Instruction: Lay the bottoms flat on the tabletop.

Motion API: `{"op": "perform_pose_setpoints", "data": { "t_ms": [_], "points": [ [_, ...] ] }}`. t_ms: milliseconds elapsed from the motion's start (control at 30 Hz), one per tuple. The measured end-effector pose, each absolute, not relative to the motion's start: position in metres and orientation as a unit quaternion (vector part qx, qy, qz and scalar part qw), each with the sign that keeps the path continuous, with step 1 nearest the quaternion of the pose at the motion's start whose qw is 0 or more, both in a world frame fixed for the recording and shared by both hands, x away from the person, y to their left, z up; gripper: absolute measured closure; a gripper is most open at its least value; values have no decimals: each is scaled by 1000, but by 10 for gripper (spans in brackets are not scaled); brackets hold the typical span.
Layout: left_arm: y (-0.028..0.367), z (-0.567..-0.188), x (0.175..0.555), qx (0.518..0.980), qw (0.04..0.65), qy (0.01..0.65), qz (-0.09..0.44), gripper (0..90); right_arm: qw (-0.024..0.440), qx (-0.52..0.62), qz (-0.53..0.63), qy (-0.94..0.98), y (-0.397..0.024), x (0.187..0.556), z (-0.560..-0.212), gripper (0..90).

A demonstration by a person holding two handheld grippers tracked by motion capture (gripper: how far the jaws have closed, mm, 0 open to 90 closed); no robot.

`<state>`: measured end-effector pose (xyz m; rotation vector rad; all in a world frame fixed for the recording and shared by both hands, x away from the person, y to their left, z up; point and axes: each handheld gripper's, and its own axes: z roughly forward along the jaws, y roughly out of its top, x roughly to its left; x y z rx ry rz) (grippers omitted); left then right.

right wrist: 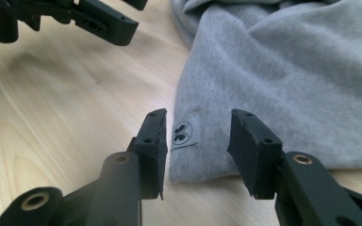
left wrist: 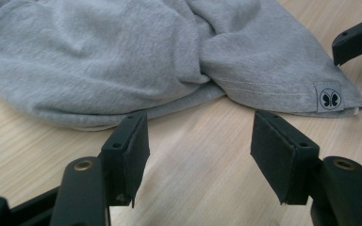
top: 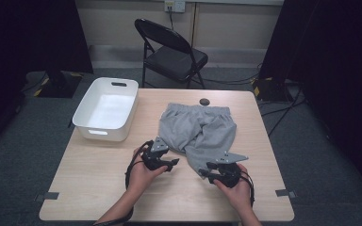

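- Wooden table (top: pixel 99 188) carries grey shorts (top: pixel 198 127) at its middle and a white tub (top: pixel 122 134) at far left.
- Our left gripper (top: pixel 172 163) is released, jaws apart over bare wood near the hem.
- Our right gripper (right wrist: pixel 195 141) straddles the labelled (right wrist: pixel 185 133) corner, not yet clenched.
- Nothing is lifted or folded; we judge everything remains.

Both forearms reach in low over the table. The left gripper (top: pixel 173 162) points right with its jaws apart. The right gripper (top: pixel 203 173) points left, jaws also apart, gripping nothing.
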<state>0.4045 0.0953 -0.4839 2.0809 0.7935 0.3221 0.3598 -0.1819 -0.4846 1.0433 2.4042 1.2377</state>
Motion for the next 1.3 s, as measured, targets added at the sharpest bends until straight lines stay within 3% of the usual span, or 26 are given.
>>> {"op": "perform_pose_setpoints", "data": {
  "t_ms": [300, 500, 600, 800, 1300],
  "points": [
    [95, -491, 403, 840, 423, 315, 127, 368, 126, 341, 397, 842, -177, 361, -496, 563],
    [99, -493, 400, 842, 419, 314, 129, 338, 146, 326, 388, 849, -173, 360, -498, 612],
    [101, -494, 398, 845, 416, 310, 126, 338, 152, 338, 386, 845, -174, 361, -498, 728],
    [102, -498, 396, 848, 413, 308, 125, 338, 140, 364, 386, 836, -177, 364, -496, 796],
    [102, -493, 396, 846, 425, 299, 119, 364, 142, 392, 428, 802, -183, 405, -430, 820]
  ]
}}
